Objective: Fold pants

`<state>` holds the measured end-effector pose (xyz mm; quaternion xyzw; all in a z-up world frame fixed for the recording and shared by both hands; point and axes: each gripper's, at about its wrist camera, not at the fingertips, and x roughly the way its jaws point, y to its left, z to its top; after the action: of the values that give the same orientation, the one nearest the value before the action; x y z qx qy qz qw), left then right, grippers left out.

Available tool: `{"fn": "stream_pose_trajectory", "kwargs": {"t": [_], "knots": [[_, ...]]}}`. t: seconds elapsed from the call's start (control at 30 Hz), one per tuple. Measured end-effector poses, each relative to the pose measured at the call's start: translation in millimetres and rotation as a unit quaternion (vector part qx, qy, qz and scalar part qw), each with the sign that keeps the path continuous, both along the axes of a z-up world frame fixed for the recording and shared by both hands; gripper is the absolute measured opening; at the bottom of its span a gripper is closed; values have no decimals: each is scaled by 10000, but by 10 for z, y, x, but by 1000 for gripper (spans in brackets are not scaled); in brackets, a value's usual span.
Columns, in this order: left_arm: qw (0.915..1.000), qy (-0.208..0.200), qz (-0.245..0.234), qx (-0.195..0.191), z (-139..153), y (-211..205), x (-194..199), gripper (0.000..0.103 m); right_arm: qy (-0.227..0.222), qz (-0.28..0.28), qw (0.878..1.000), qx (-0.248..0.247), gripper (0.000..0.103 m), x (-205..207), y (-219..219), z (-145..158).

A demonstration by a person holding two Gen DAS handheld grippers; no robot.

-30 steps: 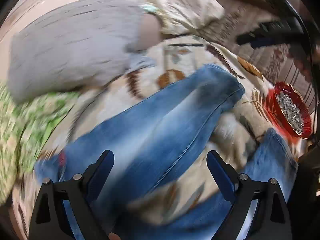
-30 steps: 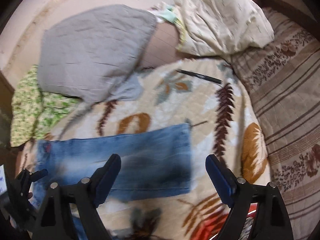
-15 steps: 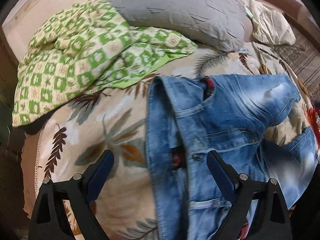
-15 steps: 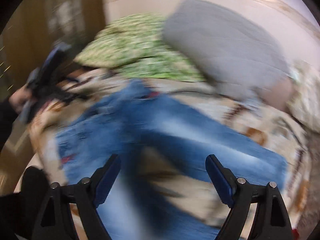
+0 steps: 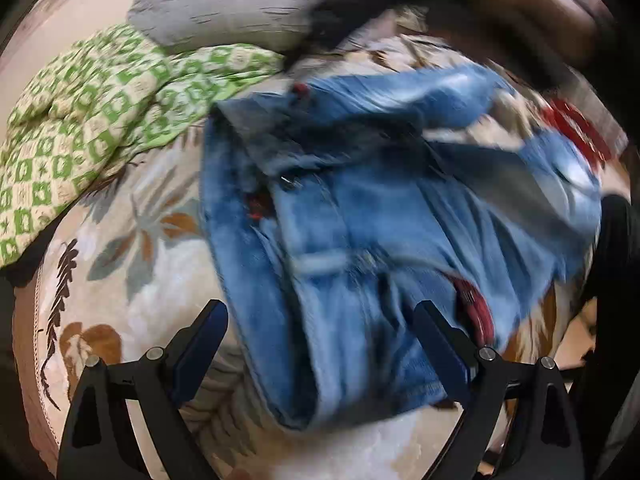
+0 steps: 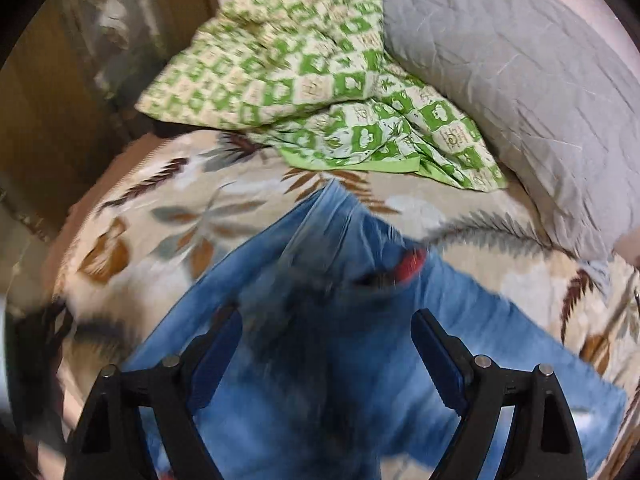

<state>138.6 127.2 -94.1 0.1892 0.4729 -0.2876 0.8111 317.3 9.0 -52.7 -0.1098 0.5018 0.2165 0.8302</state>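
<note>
A home bedroom: a bed (image 6: 472,236) with a leaf-patterned blanket, a grey pillow (image 6: 520,72), a green checked quilt (image 6: 320,80), and jeans (image 6: 340,360) lying on it.

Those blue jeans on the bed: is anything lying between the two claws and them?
Nothing visible does. The jeans lie bare on the leaf-print blanket, right in front of the open left claw and right claw. The green checked quilt and grey pillow sit beyond.

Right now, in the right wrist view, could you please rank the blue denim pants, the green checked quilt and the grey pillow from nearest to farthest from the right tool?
1. Blue denim pants: beneath the right tool.
2. Green checked quilt: beyond, centre.
3. Grey pillow: farthest, upper right.
</note>
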Motion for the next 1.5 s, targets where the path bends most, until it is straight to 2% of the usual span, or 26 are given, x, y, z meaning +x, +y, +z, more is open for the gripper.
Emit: {"fn": "stream_pose_trajectory", "kwargs": {"t": [0.17, 0.3, 0.4, 0.47, 0.5, 0.53, 0.6, 0.63, 0.77, 0.93, 1.17, 1.3, 1.37, 1.43, 1.5], "knots": [[9996, -169, -32, 226, -99, 33, -62, 94, 67, -174, 9978, -636, 88, 500, 381, -265], [9999, -35, 50, 128, -203, 64, 20, 94, 153, -262, 9944, -1008, 88, 742, 604, -478], [9997, 103, -19, 214, -356, 43, 13, 93, 257, -344, 9911, -1262, 87, 857, 691, -655], [9999, 131, 19, 44, -404, 58, -20, 84, 370, -339, 9881, -1454, 53, 900, 691, -805], [9999, 85, 19, -80, -387, 69, -37, 53, 482, -325, 9887, -1385, 29, 912, 669, -867], [9999, 39, 10, -143, -353, 73, -51, 33, 462, -429, 9876, -1435, 24, 918, 613, -921], [9999, -2, 93, -117, -327, 80, -56, 18, 325, -367, 9897, -1342, 20, 888, 556, -922], [9997, 82, 19, -238, -314, 78, -58, 11, 308, -355, 9906, -1288, 19, 880, 536, -902], [9998, 23, -47, -171, -288, 21, -99, 10, 188, -403, 9943, -972, 19, 862, 437, -688], [9979, -334, 163, -529, 1, 186, -145, 11, -151, -289, 9966, -757, 19, 824, 480, -381], [9927, -910, 440, -652, 402, 520, -314, 11, -629, 71, 9974, -344, 19, 728, 971, 70], [9879, -1204, 762, -616, 519, 701, -419, 11, -715, 151, 9972, -133, 19, 757, 1227, 52], [9895, -1069, 815, -531, 434, 747, -396, 11, -654, 144, 9976, -156, 19, 770, 1355, -50], [9932, -889, 740, -116, 228, 673, -373, 11, -484, 102, 9981, -372, 21, 829, 1465, -258], [9961, -533, 624, 329, -61, 548, -309, 14, -191, 37, 9982, -565, 29, 884, 1519, -481]]}}
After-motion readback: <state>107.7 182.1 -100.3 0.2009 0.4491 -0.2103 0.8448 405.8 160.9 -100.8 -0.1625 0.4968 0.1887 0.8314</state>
